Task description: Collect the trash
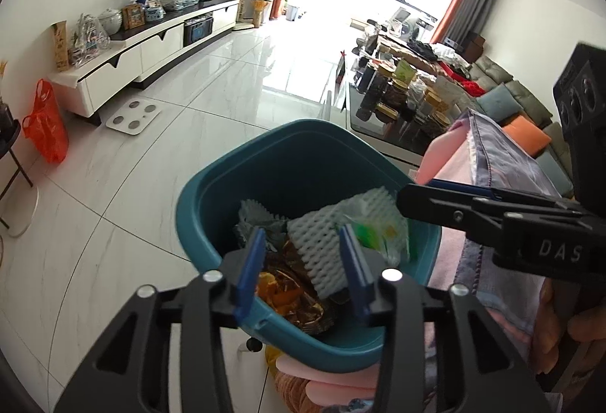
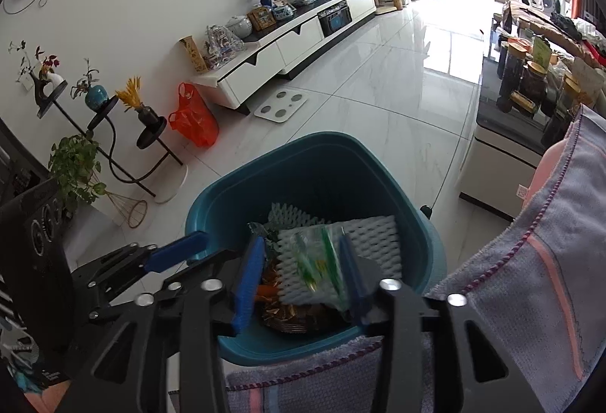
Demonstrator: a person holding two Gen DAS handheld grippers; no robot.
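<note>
— Both blue-padded jaws stand parted: left hand-held gripper [image 1: 303,269] and right hand-held gripper [image 2: 299,276] hang released over the teal bin [image 1: 197,208], gripping nothing.

— And the trash?

— Inside the bin: white foam netting [image 1: 322,246], a clear green-printed wrapper [image 2: 318,261], orange peel [image 1: 280,292] beneath.

— Handling?

— Probably light, soft, crushable; the wrapper looks slippery. Pinch a loose edge.

Both wrist cameras look steeply down, close above the teal bin [image 1: 303,163], its near rim at each view's lower centre. The left wrist view faces the window; the right wrist view faces the TV cabinet [image 2: 288,45]. Both share bin, floor and cabinet.
</note>
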